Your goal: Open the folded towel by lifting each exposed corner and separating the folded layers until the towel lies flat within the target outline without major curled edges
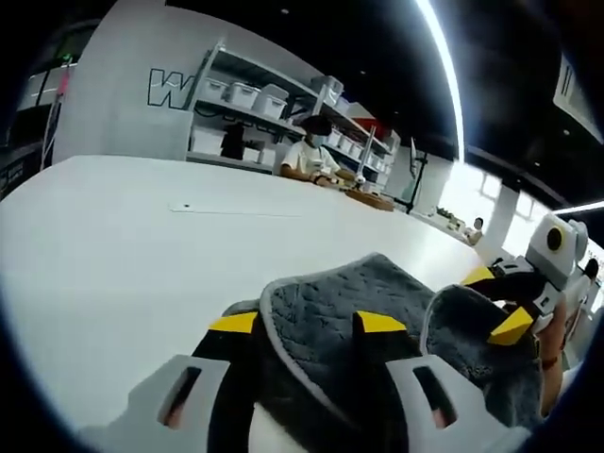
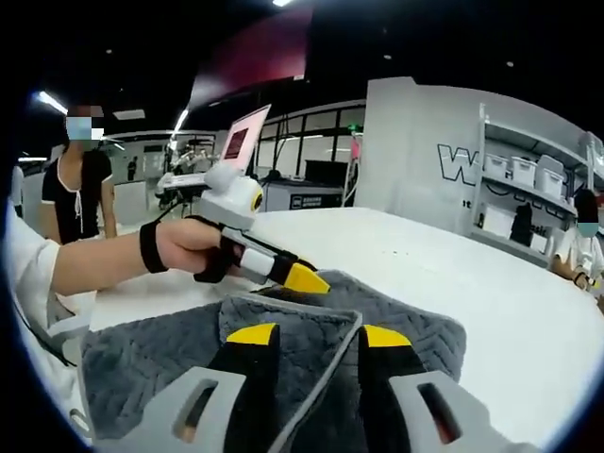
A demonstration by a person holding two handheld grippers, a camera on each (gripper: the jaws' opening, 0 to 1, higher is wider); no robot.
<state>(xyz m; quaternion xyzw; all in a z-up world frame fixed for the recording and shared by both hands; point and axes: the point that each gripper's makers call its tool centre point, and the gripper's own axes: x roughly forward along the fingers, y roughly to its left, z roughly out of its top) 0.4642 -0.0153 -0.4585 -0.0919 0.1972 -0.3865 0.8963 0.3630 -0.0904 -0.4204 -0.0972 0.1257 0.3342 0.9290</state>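
Left gripper [image 1: 307, 324] and right gripper [image 2: 318, 335] each clamp a raised gray towel [image 2: 396, 321] edge above the white bench [image 1: 113, 264].

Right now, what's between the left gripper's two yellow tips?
In the left gripper view, a lifted fold of the grey towel with its pale piped edge sits between the left gripper tips; the right gripper pinches another fold.

We're looking at a grey towel [image 2: 311, 330], soft quilted cloth with a paler stitched hem, matt. The tabletop [image 1: 142, 255] shows smooth and white, faintly sheened. Our fingers [image 2: 253, 334] look like hard plastic, yellow-tipped.
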